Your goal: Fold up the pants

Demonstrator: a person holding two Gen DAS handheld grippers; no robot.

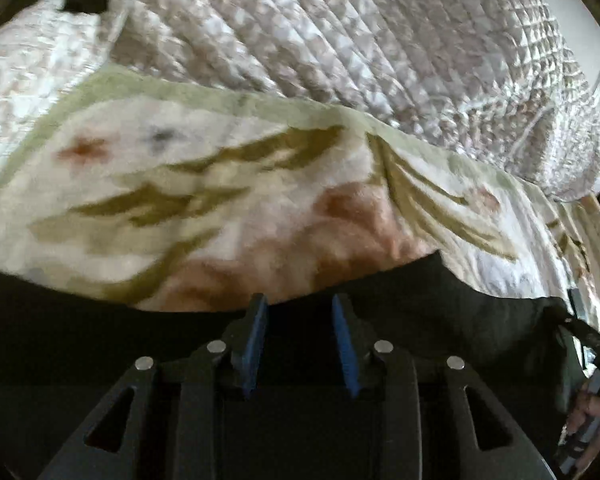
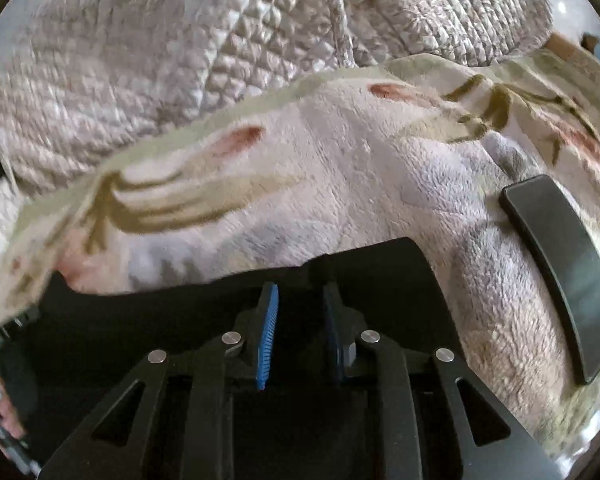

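Note:
Black pants (image 1: 100, 340) lie across the near part of a fleece blanket (image 1: 220, 184) on a bed. In the left wrist view my left gripper (image 1: 300, 304) hovers over the pants' far edge, jaws apart with nothing between the blue pads (image 1: 256, 340). In the right wrist view the pants (image 2: 380, 264) end in a corner to the right of my right gripper (image 2: 298, 292), which is also open over the black cloth. Whether the fingertips touch the cloth cannot be told.
A quilted cream bedspread (image 1: 340, 40) is bunched behind the blanket. A black phone (image 2: 564, 272) lies on the blanket (image 2: 340, 184) right of the pants. The other gripper and a hand show at the right edge (image 1: 596, 400) of the left view.

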